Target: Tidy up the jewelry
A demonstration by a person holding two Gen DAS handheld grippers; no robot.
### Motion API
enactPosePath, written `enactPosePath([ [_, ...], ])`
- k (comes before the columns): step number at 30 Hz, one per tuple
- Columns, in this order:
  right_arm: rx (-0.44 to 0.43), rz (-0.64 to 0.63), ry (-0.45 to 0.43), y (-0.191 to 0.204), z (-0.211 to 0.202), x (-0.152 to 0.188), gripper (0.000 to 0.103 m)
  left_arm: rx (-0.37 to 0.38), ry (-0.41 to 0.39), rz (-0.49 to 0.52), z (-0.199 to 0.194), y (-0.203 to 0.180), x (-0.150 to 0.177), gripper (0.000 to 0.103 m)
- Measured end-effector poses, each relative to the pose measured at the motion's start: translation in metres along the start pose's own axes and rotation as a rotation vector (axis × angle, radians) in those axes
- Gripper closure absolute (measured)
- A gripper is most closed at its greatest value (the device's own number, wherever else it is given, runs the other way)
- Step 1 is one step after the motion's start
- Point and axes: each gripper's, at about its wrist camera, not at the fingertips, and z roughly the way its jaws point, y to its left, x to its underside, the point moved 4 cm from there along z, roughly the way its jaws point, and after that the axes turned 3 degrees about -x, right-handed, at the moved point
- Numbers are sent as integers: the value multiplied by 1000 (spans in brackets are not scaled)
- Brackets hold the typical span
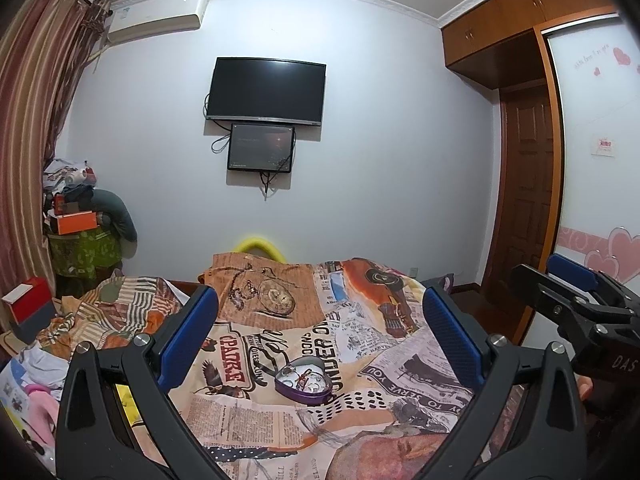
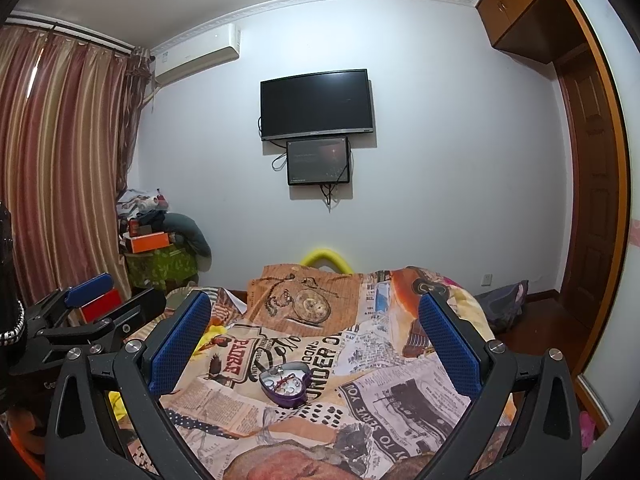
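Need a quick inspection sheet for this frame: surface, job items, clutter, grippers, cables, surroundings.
Surface: bed with a rumpled newsprint-pattern quilt.
Job's things: open purple heart-shaped tin on the quilt, small jewelry pieces inside; no lid seen.
Clutter: pile of boxes and clothes in the corner, red box beside the bed.
Grippers: left gripper and right gripper both open, empty, apart from the tin.
Cables: loose leads under the wall TV and small screen.
Surroundings: curtain, air conditioner, wardrobe.
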Motion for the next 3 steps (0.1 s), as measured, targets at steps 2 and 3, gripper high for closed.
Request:
enactPosePath([
  [2,1,3,6,-1,2,2,0,4,6,-1,1,0,1,0],
  [3,0,4,8,-2,2,2,0,5,9,-1,2,-1,1,0],
])
